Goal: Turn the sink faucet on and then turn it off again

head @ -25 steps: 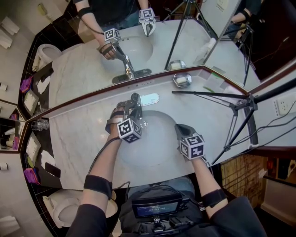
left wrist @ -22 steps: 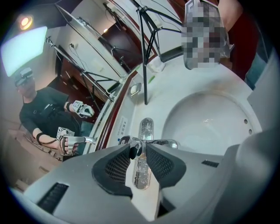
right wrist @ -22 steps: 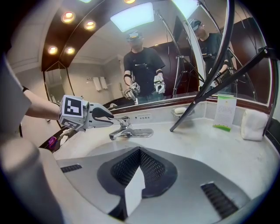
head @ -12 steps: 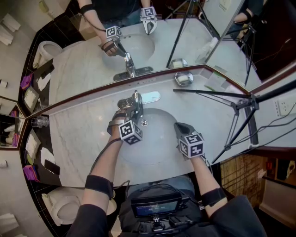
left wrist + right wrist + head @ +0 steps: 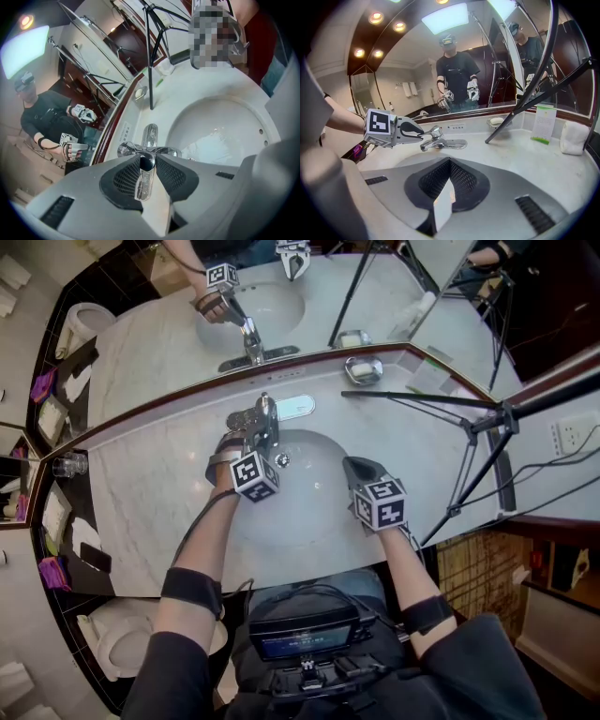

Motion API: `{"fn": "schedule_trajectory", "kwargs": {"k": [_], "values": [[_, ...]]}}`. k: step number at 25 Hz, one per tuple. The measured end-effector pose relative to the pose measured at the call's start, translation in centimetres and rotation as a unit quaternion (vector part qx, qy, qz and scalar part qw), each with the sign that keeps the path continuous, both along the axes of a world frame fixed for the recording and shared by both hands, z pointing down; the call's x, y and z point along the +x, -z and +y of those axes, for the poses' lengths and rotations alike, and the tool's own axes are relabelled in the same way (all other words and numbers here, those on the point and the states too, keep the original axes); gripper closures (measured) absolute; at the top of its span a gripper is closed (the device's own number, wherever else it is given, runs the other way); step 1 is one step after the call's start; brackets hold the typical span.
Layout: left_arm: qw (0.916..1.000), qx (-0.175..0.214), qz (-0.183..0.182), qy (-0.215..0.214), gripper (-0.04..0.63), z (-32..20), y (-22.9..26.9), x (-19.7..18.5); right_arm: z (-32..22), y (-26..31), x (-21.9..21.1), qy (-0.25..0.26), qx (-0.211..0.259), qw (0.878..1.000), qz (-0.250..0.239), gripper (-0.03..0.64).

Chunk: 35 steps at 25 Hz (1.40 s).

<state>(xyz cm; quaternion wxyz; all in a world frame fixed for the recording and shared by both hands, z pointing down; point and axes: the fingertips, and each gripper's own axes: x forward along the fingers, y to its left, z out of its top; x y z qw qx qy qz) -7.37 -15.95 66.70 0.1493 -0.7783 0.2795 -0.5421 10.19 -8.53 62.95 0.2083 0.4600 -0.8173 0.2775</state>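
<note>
The chrome faucet (image 5: 265, 418) stands at the back of the white basin (image 5: 314, 521). My left gripper (image 5: 259, 441) reaches over it from the front. In the left gripper view the faucet's lever handle (image 5: 143, 183) lies between the two black pads, which have just been closing and now press on it, with the spout (image 5: 150, 136) beyond. The right gripper view shows the left gripper (image 5: 419, 132) on the faucet (image 5: 440, 140) from the side. My right gripper (image 5: 354, 468) hovers shut over the basin's front right with nothing between its fingers (image 5: 449, 161).
A soap dish (image 5: 364, 368) sits on the marble counter (image 5: 150, 512) by the mirror. A black tripod (image 5: 469, 427) leans across the right side. A glass (image 5: 66, 465) stands at the far left. A card (image 5: 544, 123) and a folded towel (image 5: 574, 137) lie at the right.
The head view has shifted, so the sink sits a little higher in frame. The left gripper stays at the faucet handle and the right gripper keeps its place over the basin.
</note>
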Motion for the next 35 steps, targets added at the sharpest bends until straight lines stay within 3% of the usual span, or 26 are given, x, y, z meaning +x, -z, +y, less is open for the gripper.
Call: {"fn": "schedule_trajectory", "kwargs": {"k": [7,13,16,18,20,22,24,26,28,33,35], "values": [[0.9989,-0.017,0.038,0.021,0.489,1.9,1.4,-0.1,-0.9,1.6,-0.7,0.019,0.015,1.0,0.0,0.596],[0.9968,-0.015,0.068,0.039,0.595,4.7,4.4,-1.1,-1.9,3.7,-1.4,0.036,0.031,0.999,0.004,0.597],[0.9918,-0.015,0.107,0.069,0.595,5.9,6.1,-1.7,-2.5,4.8,-2.1,0.045,0.039,0.998,0.004,0.597],[0.9831,-0.017,0.15,0.103,0.595,6.4,7.4,-2.2,-3.1,5.5,-2.6,0.05,0.043,0.998,0.0,0.597],[0.9695,-0.021,0.201,0.139,0.595,6.9,8.9,-2.6,-3.4,6.0,-3.0,0.055,0.045,0.997,-0.003,0.597],[0.9489,-0.028,0.263,0.173,0.595,7.4,10.6,-2.9,-3.6,6.5,-3.4,0.059,0.048,0.997,-0.005,0.597],[0.9181,-0.04,0.335,0.208,0.595,7.9,12.6,-3.4,-3.9,7.1,-3.8,0.065,0.052,0.997,-0.005,0.597],[0.8802,-0.049,0.401,0.249,0.595,8.3,13.7,-4.6,-4.0,7.5,-4.1,0.071,0.056,0.996,-0.006,0.597],[0.8521,-0.046,0.438,0.283,0.595,8.7,14.1,-6.2,-4.2,7.8,-4.3,0.077,0.059,0.995,-0.005,0.598],[0.8214,-0.038,0.463,0.331,0.595,9.8,14.2,-9.2,-4.5,8.0,-4.2,0.085,0.064,0.994,0.004,0.6],[0.8149,-0.033,0.466,0.344,0.595,10.2,14.3,-10.1,-4.4,8.0,-4.4,0.09,0.067,0.994,0.009,0.601]]}}
